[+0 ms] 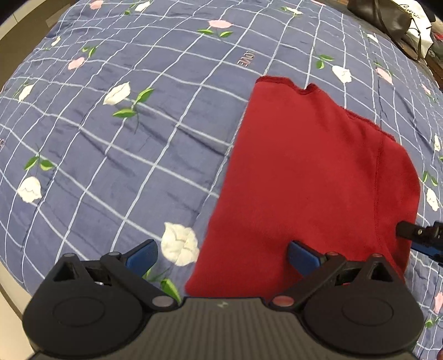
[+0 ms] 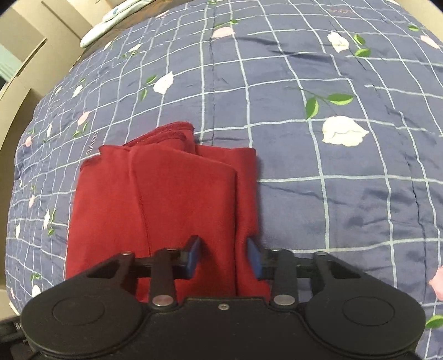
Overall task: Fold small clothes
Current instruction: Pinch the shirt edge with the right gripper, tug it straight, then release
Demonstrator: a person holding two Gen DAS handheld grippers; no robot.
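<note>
One red garment (image 1: 310, 180) lies folded on the bedspread (image 1: 124, 138), and we see it filling the lower right half of the left wrist view, its frayed upper hem near the centre top and a stitched seam running down its right side. In the right wrist view the same garment (image 2: 166, 199) sits lower left of centre, layered in several overlapping panels, with a rolled edge poking out at its top. Our right gripper (image 2: 224, 257) stands at the bottom centre of its own view with the blue pads (image 2: 193, 256) partly apart; red cloth fills the gap between them, but we cannot tell whether the pads touch the cloth or merely hover over it. Our left gripper (image 1: 221, 257) has its blue-tipped fingers (image 1: 142, 256) spread wide at the bottom of its view, one over the bedspread beside a white flower, the other over the near edge of the garment, gripping nothing. At the right edge of the left wrist view a dark part of the right gripper (image 1: 420, 235) shows just beside the garment's lower right side. The bedspread is blue with a white grid, white and pink flowers and green leaves. In the upper right corner of the left wrist view a dark bag (image 1: 387, 19) rests past the bed; in the upper left of the right wrist view we see beige furniture (image 2: 30, 55).
</note>
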